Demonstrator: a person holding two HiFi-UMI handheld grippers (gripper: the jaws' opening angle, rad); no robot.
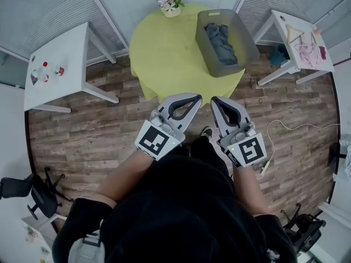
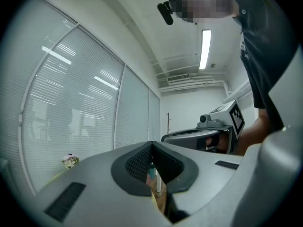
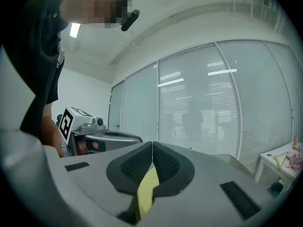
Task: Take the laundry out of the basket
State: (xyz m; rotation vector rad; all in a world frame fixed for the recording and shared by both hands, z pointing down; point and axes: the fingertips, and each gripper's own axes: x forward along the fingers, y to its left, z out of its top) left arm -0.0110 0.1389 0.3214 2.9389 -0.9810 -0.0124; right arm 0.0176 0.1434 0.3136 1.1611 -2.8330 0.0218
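A wood-plank floor [image 1: 98,130] fills the room, and a person in a black top [image 1: 186,212] stands on it, seen from above. Ahead stands a round yellow-green counter [image 1: 164,53], flanked by a white counter [image 1: 60,64] at the left and another white counter [image 1: 299,40] at the right, both well apart from the person.

A grey basket [image 1: 201,37] sits on the right part of the round counter, reaching to its edge.

The left tongs [image 1: 193,98] and the right tongs [image 1: 215,100] are held side by side, level, over the floor just short of the round counter, and point toward it. Each pair has its tips pressed together with nothing between them, and both are well short of the basket.

The laundry [image 1: 219,43], a dark grey crumpled heap, lies inside the basket.

A small pot of flowers [image 1: 170,3] stands at the far edge of the round counter, near the basket's far end. A few small bottles [image 1: 46,70] sit on the left white counter.
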